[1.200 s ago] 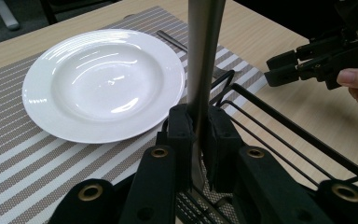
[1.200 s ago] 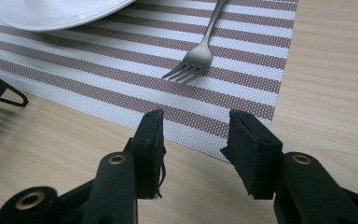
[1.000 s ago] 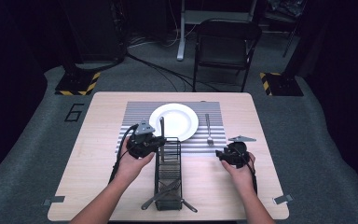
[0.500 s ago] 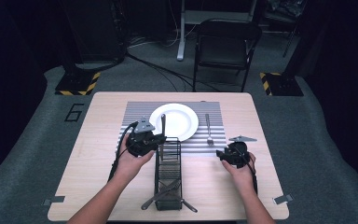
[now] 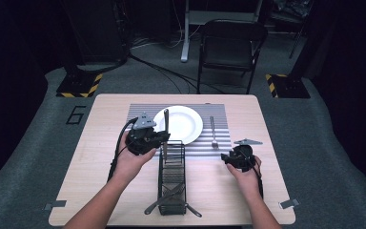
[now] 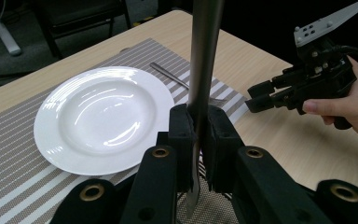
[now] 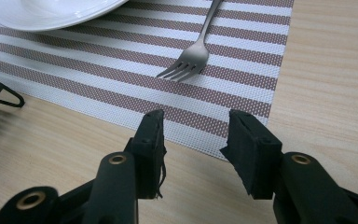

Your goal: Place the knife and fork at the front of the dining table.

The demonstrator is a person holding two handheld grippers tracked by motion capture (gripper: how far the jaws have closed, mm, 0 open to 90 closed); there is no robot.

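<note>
Now that your left tool (image 6: 196,135) has lifted the knife (image 6: 204,60) higher out of the caddy (image 5: 172,176), clamped tight, it's nearly clear; right tool (image 7: 198,140) idles open near the fork (image 7: 191,56).

Two bare forearms reach in from the near edge of the scene, each hand holding a black two-jaw gripper. The left gripper (image 5: 164,139), to the left of centre and slightly farther away than the other, points right with its jaws clamped tight, its cable looping down beside the left wrist. The right gripper (image 5: 225,158), at the right, points left with its jaws parted and nothing between them.
</note>
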